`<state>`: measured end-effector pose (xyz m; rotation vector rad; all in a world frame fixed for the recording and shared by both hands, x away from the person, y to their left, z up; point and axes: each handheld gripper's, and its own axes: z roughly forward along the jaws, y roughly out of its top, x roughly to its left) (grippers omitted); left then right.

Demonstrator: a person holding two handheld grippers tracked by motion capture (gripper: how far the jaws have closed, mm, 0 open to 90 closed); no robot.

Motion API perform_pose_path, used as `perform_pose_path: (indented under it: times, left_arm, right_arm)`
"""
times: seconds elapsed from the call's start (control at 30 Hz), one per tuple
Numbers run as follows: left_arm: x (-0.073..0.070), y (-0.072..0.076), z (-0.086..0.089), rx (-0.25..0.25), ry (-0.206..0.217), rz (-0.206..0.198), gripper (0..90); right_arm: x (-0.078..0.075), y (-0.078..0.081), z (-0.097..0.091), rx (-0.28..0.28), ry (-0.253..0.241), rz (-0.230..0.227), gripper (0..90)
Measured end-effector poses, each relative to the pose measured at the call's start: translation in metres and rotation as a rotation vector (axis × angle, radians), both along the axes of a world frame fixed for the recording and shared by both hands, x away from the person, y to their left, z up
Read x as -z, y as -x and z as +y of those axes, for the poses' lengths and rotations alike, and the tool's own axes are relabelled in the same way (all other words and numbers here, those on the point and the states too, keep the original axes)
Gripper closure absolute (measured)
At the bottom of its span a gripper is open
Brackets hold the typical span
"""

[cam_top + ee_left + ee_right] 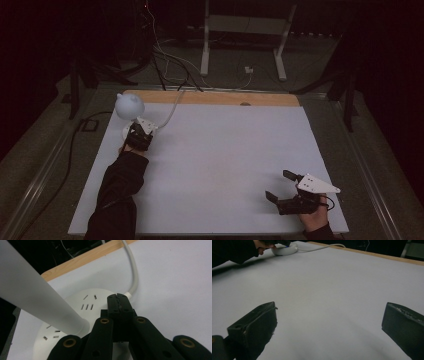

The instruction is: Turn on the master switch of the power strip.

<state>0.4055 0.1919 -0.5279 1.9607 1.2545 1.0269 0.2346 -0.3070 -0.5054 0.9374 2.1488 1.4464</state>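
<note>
**One lamp, two grippers: left pressed together at the base, right spread wide**

You have one white desk lamp [129, 106] on the white-covered counter [220, 165], and it sits directly at your left gripper [138, 136]. That gripper's two black jaws are pressed together, with no gap visible between them in the left gripper view. Their tips lie over the lamp's round white base [75, 305], at the spot where the single white cable [133, 272] leaves it. Whether the tips pinch anything there, you cannot tell. Just to the left of those jaws, the lamp's white tapered stem [37, 297] rises from the base. Small slots are cut into the base in a few clusters; their exact count is unclear. In the high view the lamp's rounded head stands just beyond the left gripper, towards the counter's wooden far edge [210, 98].

Your right gripper [280, 187] is well apart from the lamp, at the near right of the counter. Its two jaws are spread wide, holding nothing, with bare white surface between them. One grey three-cornered plate [317, 184] sits on top of it. From the right gripper view, the lamp base lies far ahead and to the left.
</note>
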Motion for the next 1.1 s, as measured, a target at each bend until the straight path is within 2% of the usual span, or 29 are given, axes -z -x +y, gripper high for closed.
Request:
perform_pose_path:
  times: [0.07, 0.1, 0.2, 0.37, 0.4, 0.43, 0.5, 0.53, 0.57, 0.6, 0.63, 0.67, 0.73, 0.8, 0.83, 0.87, 0.9, 1.1]
  left_arm:
    - [0.001, 0.000, -0.002, 0.004, -0.028, -0.008, 90.0]
    - [0.000, 0.000, -0.002, 0.009, -0.046, 0.000, 90.0]
    - [-0.004, -0.003, 0.002, -0.002, 0.026, 0.036, 90.0]
    - [-0.004, -0.004, 0.004, 0.001, 0.032, 0.046, 90.0]
    - [-0.004, -0.003, 0.002, 0.011, 0.003, 0.046, 90.0]
    - [-0.005, -0.004, 0.004, 0.013, 0.015, 0.059, 90.0]
    - [-0.005, -0.003, 0.000, 0.034, -0.060, 0.061, 90.0]
    - [-0.005, -0.003, 0.000, 0.031, -0.066, 0.065, 90.0]
    - [-0.005, -0.003, -0.002, 0.041, -0.096, 0.066, 90.0]
    - [-0.006, -0.004, 0.000, 0.040, -0.080, 0.075, 90.0]
    - [-0.007, -0.004, -0.001, 0.042, -0.085, 0.082, 90.0]
    - [-0.007, -0.004, -0.003, 0.047, -0.116, 0.082, 90.0]
    - [-0.009, -0.005, -0.001, 0.046, -0.094, 0.090, 90.0]
    - [-0.012, -0.004, -0.001, 0.052, -0.107, 0.061, 90.0]
    - [-0.013, -0.003, 0.003, 0.053, -0.080, 0.052, 90.0]
    - [-0.015, -0.001, 0.007, 0.046, -0.062, 0.026, 90.0]
    - [-0.023, 0.002, 0.014, 0.057, -0.003, 0.011, 90.0]
    - [-0.039, 0.010, 0.013, 0.094, -0.031, 0.006, 90.0]
  right_arm:
    - [0.000, 0.000, 0.000, 0.000, 0.001, 0.003, 0.0]
    - [0.000, 0.000, 0.000, 0.000, 0.001, 0.003, 0.0]
    - [0.001, 0.000, 0.000, -0.001, 0.002, 0.004, 0.0]
    - [0.001, 0.001, 0.000, 0.000, 0.002, 0.005, 0.0]
    - [0.000, 0.001, 0.000, 0.000, 0.005, 0.004, 0.0]
    - [0.000, 0.001, 0.000, 0.000, 0.005, 0.004, 0.0]
    - [0.000, 0.002, 0.000, 0.000, 0.005, 0.001, 0.0]
    - [0.001, 0.001, 0.000, 0.000, 0.006, 0.002, 0.0]
    - [0.001, 0.001, 0.000, 0.000, 0.004, 0.005, 0.0]
    - [0.001, 0.001, 0.001, 0.000, 0.004, 0.005, 0.0]
    - [0.001, 0.001, 0.001, -0.001, 0.004, 0.008, 0.0]
    - [0.001, 0.001, 0.001, -0.004, 0.007, 0.006, 0.0]
    - [0.000, 0.002, 0.002, -0.004, 0.009, 0.003, 0.0]
    - [0.000, 0.002, 0.002, 0.001, 0.006, 0.004, 0.0]
    - [0.000, 0.002, 0.001, 0.003, 0.008, 0.001, 0.0]
    - [0.000, 0.002, 0.001, 0.005, 0.006, -0.001, 0.0]
    - [0.000, 0.001, 0.000, 0.007, 0.003, -0.002, 0.0]
    - [0.000, 0.001, 0.001, 0.006, 0.001, -0.001, 0.0]
